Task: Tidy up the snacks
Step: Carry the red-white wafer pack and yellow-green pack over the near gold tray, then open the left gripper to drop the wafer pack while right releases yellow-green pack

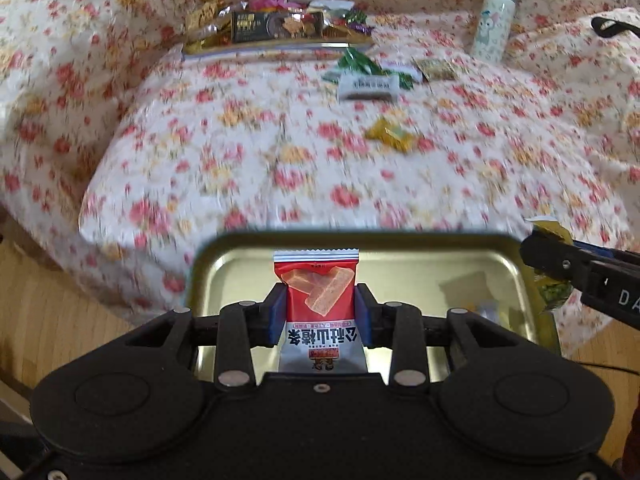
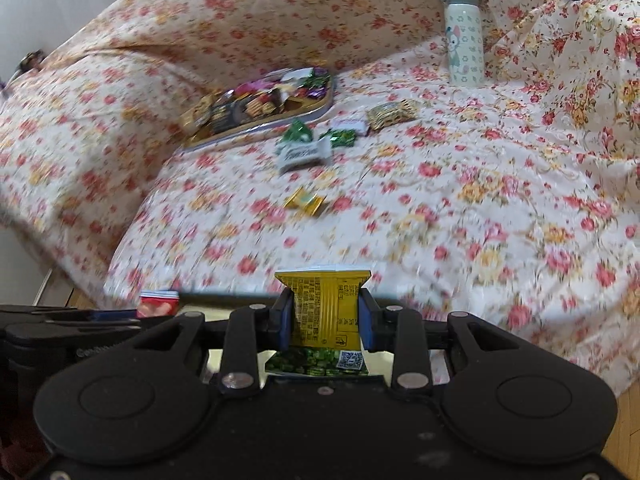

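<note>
Floral bedspread (image 2: pixel 460 208), heaped snack tray (image 2: pixel 320 108), loose wrappers (image 2: pixel 306 200), upright bottle (image 2: pixel 464 44)

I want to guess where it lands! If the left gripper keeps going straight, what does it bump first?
Probably the gold tin tray right below the left gripper, which holds a red snack packet.

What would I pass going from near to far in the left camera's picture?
Red snack packet in the left gripper → gold tin tray → yellow candy → white packet → far tray of snacks.
</note>
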The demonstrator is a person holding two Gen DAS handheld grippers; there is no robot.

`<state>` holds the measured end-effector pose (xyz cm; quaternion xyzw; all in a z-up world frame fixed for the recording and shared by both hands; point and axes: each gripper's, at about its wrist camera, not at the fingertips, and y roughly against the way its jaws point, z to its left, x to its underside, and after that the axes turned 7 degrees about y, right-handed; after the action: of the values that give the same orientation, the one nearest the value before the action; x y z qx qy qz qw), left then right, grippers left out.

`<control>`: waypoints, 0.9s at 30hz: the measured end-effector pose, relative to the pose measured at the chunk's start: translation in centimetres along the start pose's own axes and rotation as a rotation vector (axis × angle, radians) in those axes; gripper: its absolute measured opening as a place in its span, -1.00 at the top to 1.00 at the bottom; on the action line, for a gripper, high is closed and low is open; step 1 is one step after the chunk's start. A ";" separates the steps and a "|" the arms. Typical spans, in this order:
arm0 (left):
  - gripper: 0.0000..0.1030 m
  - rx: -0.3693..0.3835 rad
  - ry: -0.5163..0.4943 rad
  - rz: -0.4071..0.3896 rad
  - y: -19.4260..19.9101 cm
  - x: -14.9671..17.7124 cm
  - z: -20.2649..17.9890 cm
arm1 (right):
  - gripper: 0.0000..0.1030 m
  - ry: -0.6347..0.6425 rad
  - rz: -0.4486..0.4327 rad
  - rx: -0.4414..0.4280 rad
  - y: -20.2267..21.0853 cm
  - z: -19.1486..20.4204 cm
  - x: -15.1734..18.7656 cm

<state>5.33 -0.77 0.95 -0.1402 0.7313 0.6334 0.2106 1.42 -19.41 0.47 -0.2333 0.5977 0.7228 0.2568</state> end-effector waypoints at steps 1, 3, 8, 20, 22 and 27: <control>0.14 -0.002 0.002 0.000 0.1 0.5 -0.1 | 0.34 0.004 0.000 -0.004 0.3 0.2 0.5; 0.14 -0.009 0.005 -0.004 0.4 1.5 -0.2 | 0.34 0.014 0.003 -0.011 0.8 0.6 1.6; 0.14 -0.045 0.006 -0.026 1.0 3.4 -0.4 | 0.34 0.034 0.014 -0.024 1.6 1.4 3.8; 0.13 -0.052 0.043 0.024 0.3 5.9 0.4 | 0.34 0.059 0.084 -0.016 1.0 2.4 6.6; 0.13 -0.056 0.042 0.029 0.1 6.1 0.4 | 0.34 0.055 0.094 -0.020 0.8 2.4 6.8; 0.12 -0.065 0.037 0.031 0.0 6.5 0.4 | 0.34 0.060 0.119 -0.018 0.3 2.6 7.3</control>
<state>-0.25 0.04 -2.23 -0.1472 0.7162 0.6574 0.1825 -4.38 -16.21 -3.59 -0.2211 0.6116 0.7347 0.1930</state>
